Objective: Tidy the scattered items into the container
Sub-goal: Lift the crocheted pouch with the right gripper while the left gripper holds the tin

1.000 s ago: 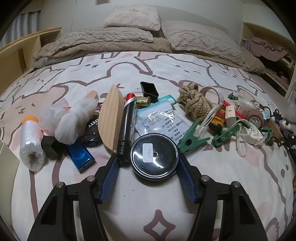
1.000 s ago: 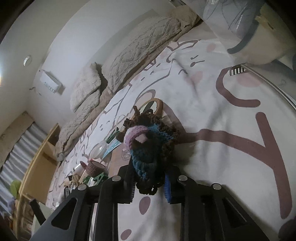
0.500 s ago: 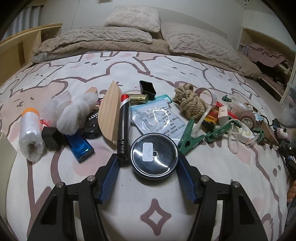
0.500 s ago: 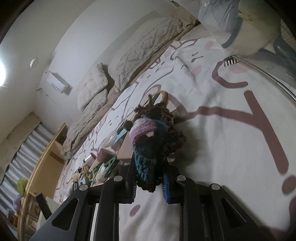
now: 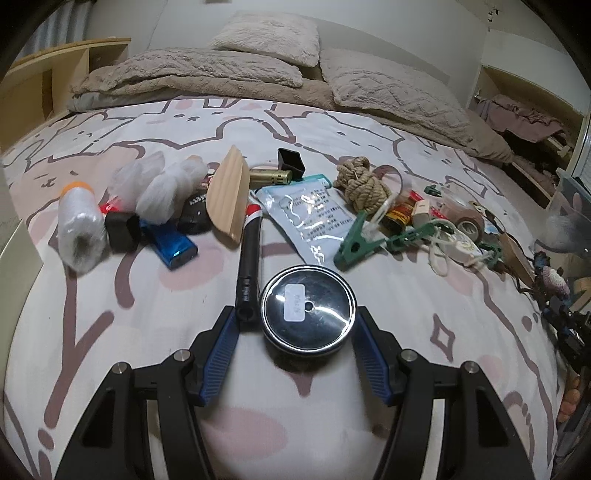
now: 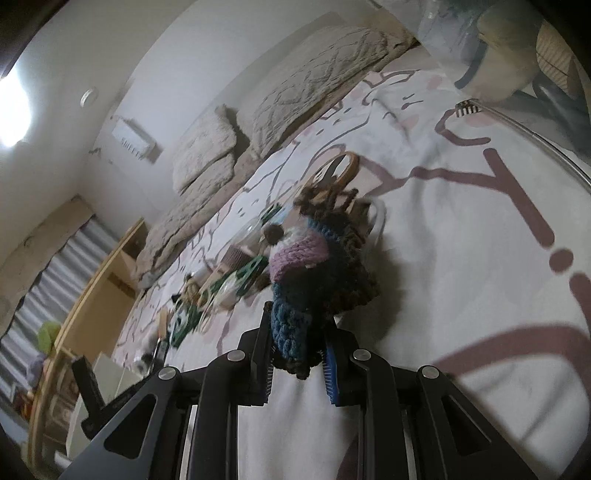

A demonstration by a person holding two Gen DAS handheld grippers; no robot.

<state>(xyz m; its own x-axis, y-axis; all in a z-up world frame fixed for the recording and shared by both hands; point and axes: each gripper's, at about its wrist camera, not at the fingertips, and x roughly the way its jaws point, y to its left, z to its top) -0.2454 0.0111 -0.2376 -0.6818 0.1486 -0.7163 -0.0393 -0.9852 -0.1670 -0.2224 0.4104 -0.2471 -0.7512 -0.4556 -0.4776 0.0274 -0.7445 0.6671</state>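
Counted on the bed: one round tin [image 5: 308,313], one black marker [image 5: 249,263], one rope knot [image 5: 361,184], one blue lighter [image 5: 170,246], one wooden piece [image 5: 226,201], two green clips [image 5: 355,243], one printed pouch [image 5: 311,218], one tape roll [image 5: 469,221], one crocheted piece [image 6: 310,280]. Three pillows [image 5: 267,34] are noted.

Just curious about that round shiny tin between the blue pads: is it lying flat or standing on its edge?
Flat. The round tin faces lid-up, its label on top, resting on the bedspread.
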